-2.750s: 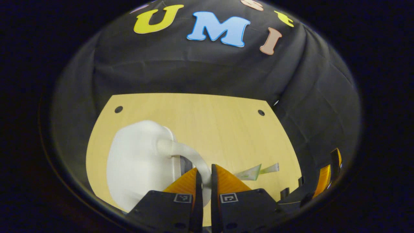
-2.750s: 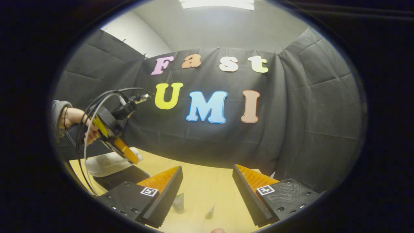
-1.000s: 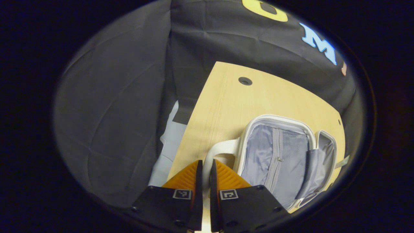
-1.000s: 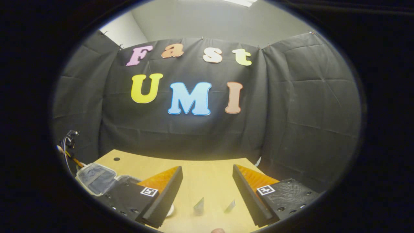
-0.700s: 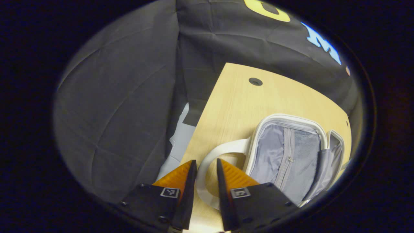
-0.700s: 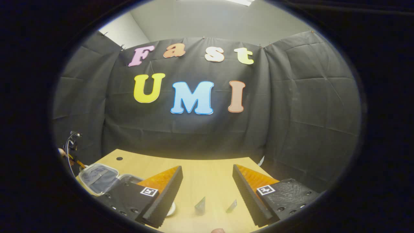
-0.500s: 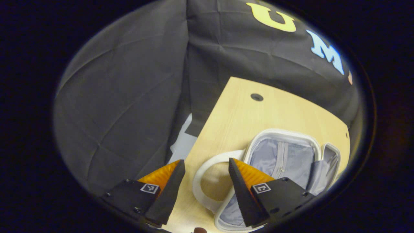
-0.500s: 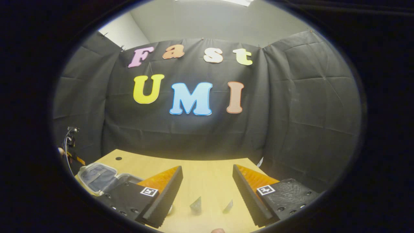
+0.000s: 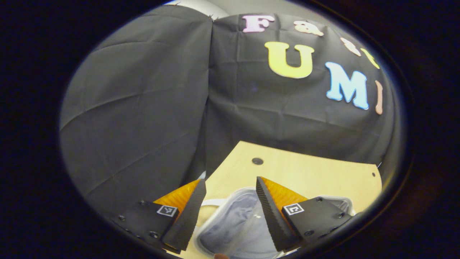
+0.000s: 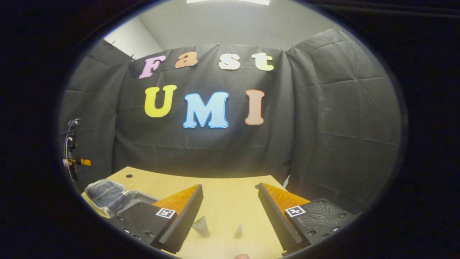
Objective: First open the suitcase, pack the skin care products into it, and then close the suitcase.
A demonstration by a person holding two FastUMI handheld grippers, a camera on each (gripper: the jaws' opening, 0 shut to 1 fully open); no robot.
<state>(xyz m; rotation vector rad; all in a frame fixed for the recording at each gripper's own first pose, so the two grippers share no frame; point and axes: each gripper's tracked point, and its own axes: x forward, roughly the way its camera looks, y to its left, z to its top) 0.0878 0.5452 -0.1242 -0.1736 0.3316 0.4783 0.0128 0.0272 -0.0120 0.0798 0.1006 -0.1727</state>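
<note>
In the left gripper view, the left tongs [image 9: 230,201] are wide open at the bottom of the frame, and nothing is held between the two orange fingers [image 9: 278,196]. Right below them lies the suitcase [image 9: 233,226], open on the yellow bench [image 9: 316,176]. Its grey lining shows in the gap between the fingers, and its white handle [image 9: 212,202] pokes out at the lower left, beside the left finger. A small dark hole [image 9: 257,160] sits in the bench near the middle of the frame. In the right gripper view, the right tongs [image 10: 230,205] are wide open too, at the bottom of the frame, and they hold nothing. Two small skin care tubes [image 10: 201,226] stand on the bench low in the frame, between the fingers but not touching them. One is greenish and the other [image 10: 238,231] is smaller and pale. The open suitcase [image 10: 107,196] is at the lower left of this frame, well apart from the tubes. The other tongs [image 10: 73,158] show at the far left edge with thin cables, and they are too small to tell much.
</note>
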